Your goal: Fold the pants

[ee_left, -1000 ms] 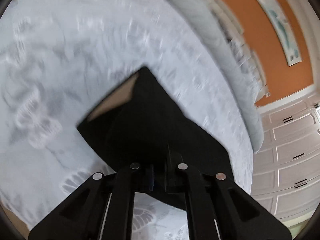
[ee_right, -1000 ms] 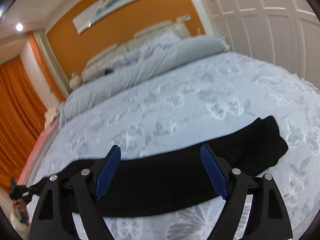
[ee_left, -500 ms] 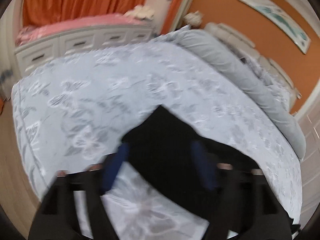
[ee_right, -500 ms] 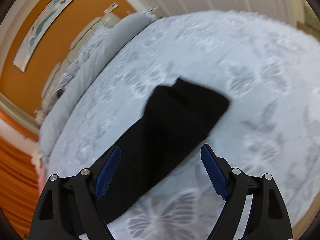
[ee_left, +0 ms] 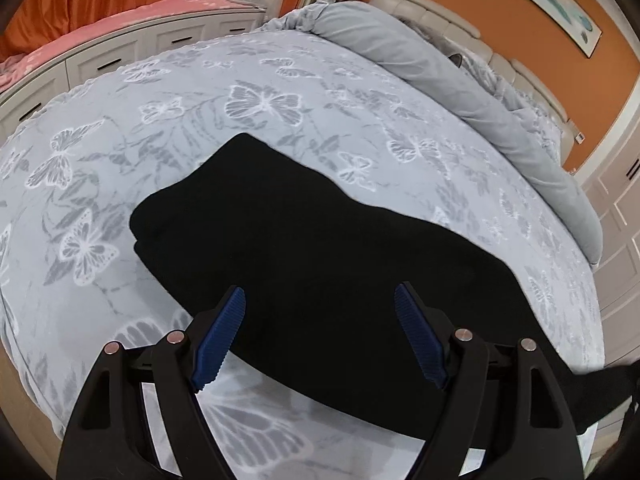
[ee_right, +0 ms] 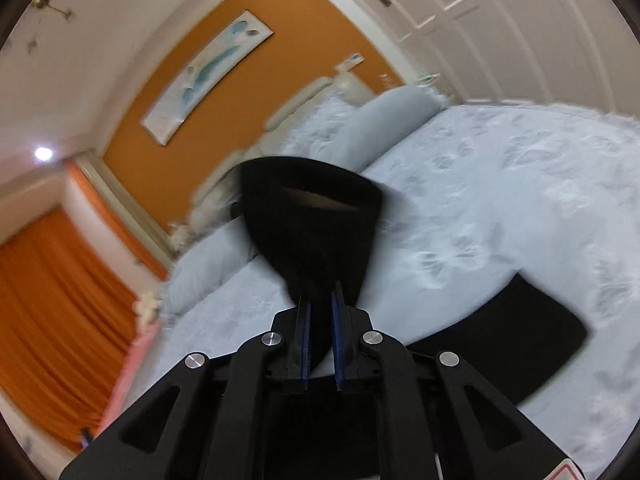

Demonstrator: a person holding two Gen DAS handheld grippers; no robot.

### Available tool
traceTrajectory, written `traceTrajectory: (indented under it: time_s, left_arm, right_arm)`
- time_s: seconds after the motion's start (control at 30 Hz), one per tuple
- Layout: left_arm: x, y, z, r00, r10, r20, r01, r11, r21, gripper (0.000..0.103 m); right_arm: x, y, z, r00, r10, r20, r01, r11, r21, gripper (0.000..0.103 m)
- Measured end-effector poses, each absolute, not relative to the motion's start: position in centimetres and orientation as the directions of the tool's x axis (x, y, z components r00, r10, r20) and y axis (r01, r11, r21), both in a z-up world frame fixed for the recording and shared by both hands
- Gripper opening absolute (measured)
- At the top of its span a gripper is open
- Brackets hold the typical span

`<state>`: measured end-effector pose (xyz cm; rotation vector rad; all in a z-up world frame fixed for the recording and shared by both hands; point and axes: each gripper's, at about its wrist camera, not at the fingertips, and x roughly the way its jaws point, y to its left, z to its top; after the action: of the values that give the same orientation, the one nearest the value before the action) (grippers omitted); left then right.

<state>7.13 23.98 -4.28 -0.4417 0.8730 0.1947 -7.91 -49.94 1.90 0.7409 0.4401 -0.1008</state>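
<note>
Now the left gripper (ee_left: 320, 312) hovers over the black pants (ee_left: 320, 248), its blue pads (ee_left: 222, 336) set wide apart with nothing pressed between them. The pants lie in a long folded band across the butterfly-print bedspread (ee_left: 260, 100), one end bunched toward the far left. In the right wrist view, the right gripper (ee_right: 320, 308) has its jaws pinched narrowly on one end of the pants (ee_right: 312, 220), which stands lifted in front of the camera with its opening gaping, while another part lies flat on the bedspread (ee_right: 500, 184) at lower right. A grey pillow (ee_left: 460, 80) lies along the headboard side.
</note>
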Motion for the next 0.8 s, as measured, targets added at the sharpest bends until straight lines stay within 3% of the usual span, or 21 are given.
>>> traceTrajectory:
  time_s: [0.13, 0.2, 0.27, 0.3, 0.33, 0.37, 0.5, 0.53, 0.6, 0.73, 0.8]
  left_arm:
    - [7.5, 24.3, -5.5, 0.592, -0.038, -0.805, -0.356, 0.884, -0.304, 0.075]
    - [7.6, 24.1, -5.9, 0.579, -0.057, -0.813, -0.351, 0.883, -0.312, 0.075]
    - [7.6, 23.8, -5.9, 0.579, -0.056, -0.813, -0.348, 0.885, -0.308, 0.075]
    - [7.6, 23.5, -5.8, 0.581, -0.055, -0.812, -0.344, 0.888, -0.306, 0.075]
    - [7.6, 23.3, -5.7, 0.582, -0.057, -0.811, -0.340, 0.889, -0.307, 0.076]
    - [7.7, 23.0, -5.7, 0.584, -0.062, -0.810, -0.334, 0.891, -0.309, 0.076]
    - [7.9, 22.0, -5.8, 0.581, -0.069, -0.811, -0.313, 0.901, -0.301, 0.080]
    - [8.0, 21.7, -5.8, 0.579, -0.074, -0.812, -0.305, 0.904, -0.300, 0.080]
    - [8.2, 21.1, -5.9, 0.575, -0.077, -0.815, -0.293, 0.910, -0.293, 0.080]
    - [8.6, 20.2, -6.2, 0.560, -0.046, -0.827, -0.285, 0.927, -0.245, 0.082]
    - [8.9, 19.9, -6.4, 0.539, -0.005, -0.842, -0.284, 0.941, -0.187, 0.084]
  right_arm:
    - [-7.6, -55.2, -9.3, 0.663, 0.052, -0.747, 0.597, 0.566, 0.569, 0.008]
    - [-8.5, -56.0, -10.7, 0.691, 0.085, -0.718, 0.594, 0.500, 0.630, 0.010]
    - [-8.6, -55.9, -9.3, 0.692, 0.064, -0.719, 0.598, 0.508, 0.620, 0.030]
    - [-8.8, -55.5, -8.6, 0.696, 0.025, -0.718, 0.601, 0.527, 0.601, 0.052]
    - [-8.8, -55.2, -8.1, 0.702, -0.005, -0.712, 0.599, 0.545, 0.587, 0.067]
    - [-8.7, -54.9, -8.0, 0.701, -0.019, -0.713, 0.598, 0.559, 0.574, 0.067]
    - [-7.5, -54.5, -8.5, 0.723, 0.017, -0.691, 0.566, 0.558, 0.606, 0.067]
    - [-6.9, -54.3, -8.6, 0.730, 0.022, -0.684, 0.556, 0.563, 0.611, 0.052]
    - [-6.3, -54.1, -8.4, 0.729, 0.035, -0.683, 0.533, 0.597, 0.599, 0.006]
    - [-7.4, -54.2, -6.2, 0.749, -0.022, -0.662, 0.543, 0.594, 0.594, 0.005]
    - [-7.8, -54.8, -7.6, 0.617, -0.101, -0.780, 0.685, 0.557, 0.470, 0.013]
